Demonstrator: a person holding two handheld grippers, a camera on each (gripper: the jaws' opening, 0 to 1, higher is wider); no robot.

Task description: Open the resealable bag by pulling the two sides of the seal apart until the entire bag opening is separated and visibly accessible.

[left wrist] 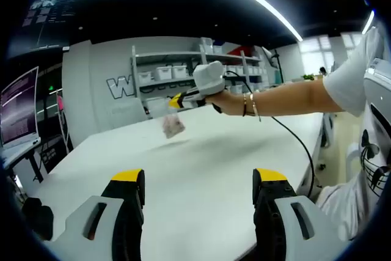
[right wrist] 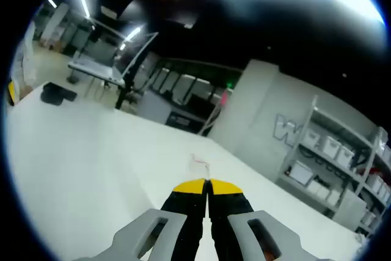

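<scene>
Bag [left wrist: 173, 126]: small resealable pouch, clear with pinkish contents, hanging in the air above the white worktop [left wrist: 201, 169] in the left gripper view; a faint shadow lies on the surface just below it. In the right gripper view a thin clear edge with a reddish line [right wrist: 200, 164] pokes out just past the yellow tips, judged to be the same bag

Right gripper [left wrist: 175, 101]: held out over the worktop by a person's hand [left wrist: 226, 101] with bracelets at the wrist; a cable trails from it. Jaws pressed together on the top edge of the bag, which dangles from them

Left gripper [left wrist: 199, 189]: low and near the worktop edge, well apart from the bag. Jaws spread wide, nothing between them

Handling, by judgement: light, thin, limp film; it will swing and fold when touched, and smooth plastic may slip from a shallow pinch. Contents look small and add little weight. Best hold for each gripper is one lip of the film just above the seal strip, near the middle, one side per gripper. Whether the right gripper now grips one lip or both cannot be told

Surroundings: shelving with white bins [left wrist: 164, 73], grey wall with lettering, monitor [left wrist: 18, 107] at the left, ceiling strip lights

Task state: seal not yet pulled apart
</scene>
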